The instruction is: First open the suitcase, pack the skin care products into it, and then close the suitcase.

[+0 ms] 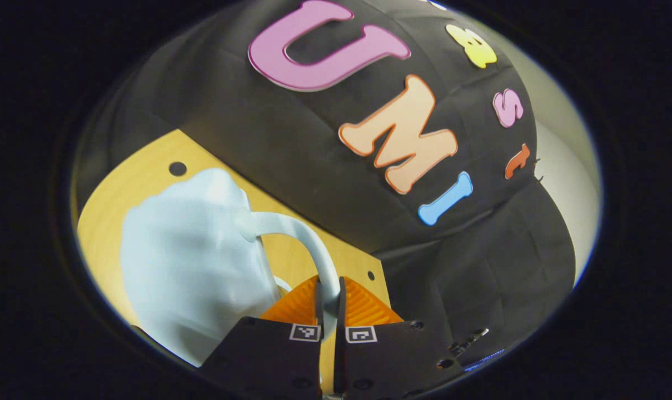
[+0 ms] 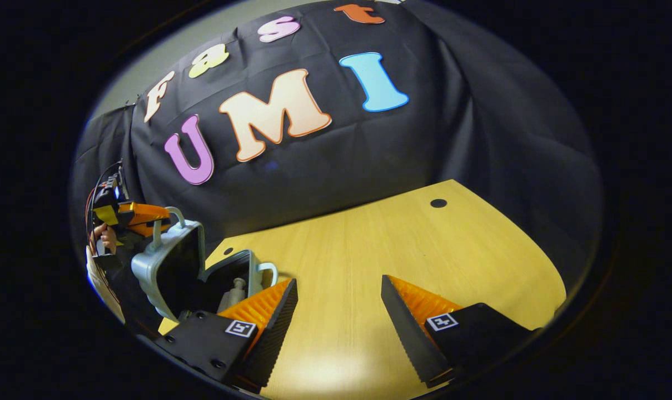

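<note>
Worktop (image 2: 369, 261) of yellow wood carries a pale blue suitcase (image 2: 169, 266) near its far left corner, standing open with a small bottle (image 2: 233, 293) inside the lower half. Left tongs (image 1: 329, 311) are squeezed tight on the suitcase's thin curved handle (image 1: 313, 244), holding the lid half. Right tongs (image 2: 338, 311) are wide open above the bare wood, holding nothing, well apart from the suitcase.

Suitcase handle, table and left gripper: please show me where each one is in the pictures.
suitcase handle (image 1: 313, 239), left gripper view, on the curved bar above the fingers.
table (image 2: 402, 244), right gripper view, on bare wood.
left gripper (image 1: 329, 303), left gripper view, between its fingertips, shut on the handle.
</note>
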The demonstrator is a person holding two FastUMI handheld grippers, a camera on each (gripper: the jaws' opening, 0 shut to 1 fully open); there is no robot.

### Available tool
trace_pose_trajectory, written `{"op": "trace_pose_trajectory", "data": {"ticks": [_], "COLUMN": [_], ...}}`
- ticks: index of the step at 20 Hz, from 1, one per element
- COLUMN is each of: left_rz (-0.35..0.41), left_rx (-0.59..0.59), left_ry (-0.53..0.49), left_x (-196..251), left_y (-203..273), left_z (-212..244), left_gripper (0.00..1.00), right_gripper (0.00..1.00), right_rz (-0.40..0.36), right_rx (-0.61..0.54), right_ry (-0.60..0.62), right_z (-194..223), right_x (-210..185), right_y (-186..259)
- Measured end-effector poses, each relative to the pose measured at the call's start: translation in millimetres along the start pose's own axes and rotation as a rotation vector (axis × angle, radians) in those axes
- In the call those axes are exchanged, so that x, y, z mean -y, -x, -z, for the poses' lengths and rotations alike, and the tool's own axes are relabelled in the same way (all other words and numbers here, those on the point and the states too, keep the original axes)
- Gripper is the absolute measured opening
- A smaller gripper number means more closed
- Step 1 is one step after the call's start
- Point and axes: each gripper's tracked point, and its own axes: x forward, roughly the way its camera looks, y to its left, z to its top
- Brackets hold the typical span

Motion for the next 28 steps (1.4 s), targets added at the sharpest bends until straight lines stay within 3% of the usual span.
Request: {"op": "trace_pose_trajectory", "data": {"ticks": [5,10,15,19,22,23,25,26,27,28], "left_rz": [-0.047,-0.181,-0.331,-0.399,-0.461,-0.471,-0.483,-0.481,-0.476,-0.462], "left_rx": [-0.164,-0.321,-0.441,-0.492,-0.532,-0.536,-0.535,-0.533,-0.523,-0.511], "left_ry": [-0.012,-0.124,-0.248,-0.314,-0.383,-0.399,-0.41,-0.411,-0.417,-0.424], "left_x": [-4.2,-27.0,-47.1,-62.2,-69.9,-69.8,-69.1,-63.9,-56.9,-48.1], "left_y": [-66.4,-103.7,-114.9,-120.1,-124.5,-125.1,-127.0,-128.5,-129.1,-128.9], "left_z": [55.4,106.3,126.4,135.5,142.6,142.5,145.7,147.8,147.9,147.5], "left_gripper": [0.02,0.02,0.03,0.03,0.09,0.05,0.16,0.31,0.41,0.61], "right_gripper": [0.95,0.95,0.95,0.95,0.95,0.95,0.95,0.95,0.95,0.95], "right_rz": [0.051,0.095,0.13,0.149,0.162,0.166,0.169,0.171,0.171,0.169], "right_rx": [0.008,0.022,0.038,0.054,0.075,0.084,0.102,0.111,0.119,0.126], "right_ry": [-0.036,-0.065,-0.075,-0.084,-0.089,-0.091,-0.089,-0.081,-0.072,-0.063], "right_z": [6.1,18.6,27.9,28.1,20.4,17.0,7.2,1.4,-2.6,-7.7], "right_x": [25.1,41.9,49.8,55.6,60.2,61.7,62.9,63.3,63.0,62.4], "right_y": [10.8,27.4,35.6,43.3,51.5,54.4,60.9,64.0,67.0,69.8]}}
